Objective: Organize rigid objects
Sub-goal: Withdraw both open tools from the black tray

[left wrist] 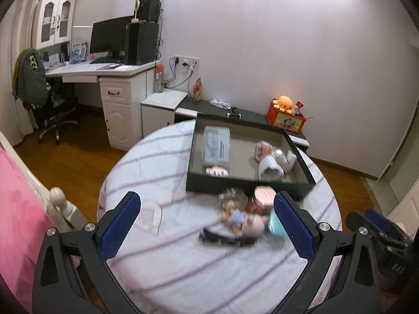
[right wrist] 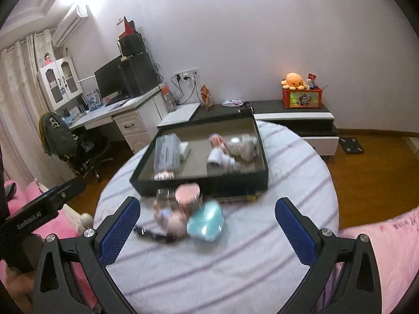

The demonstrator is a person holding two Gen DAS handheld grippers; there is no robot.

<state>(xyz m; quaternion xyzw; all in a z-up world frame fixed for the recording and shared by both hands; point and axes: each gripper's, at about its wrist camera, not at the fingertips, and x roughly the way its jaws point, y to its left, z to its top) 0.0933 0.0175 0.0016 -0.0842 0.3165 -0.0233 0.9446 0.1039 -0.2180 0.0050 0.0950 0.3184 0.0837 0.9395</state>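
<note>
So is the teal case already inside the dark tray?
No, the teal case lies on the striped cloth in front of the dark tray, outside its near wall.

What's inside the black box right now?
In the box: a clear plastic case on its left side, a small patterned item at the front, and white blurred items on the right. Anything under the case is covered; the front wall hides the nearest floor.
</note>
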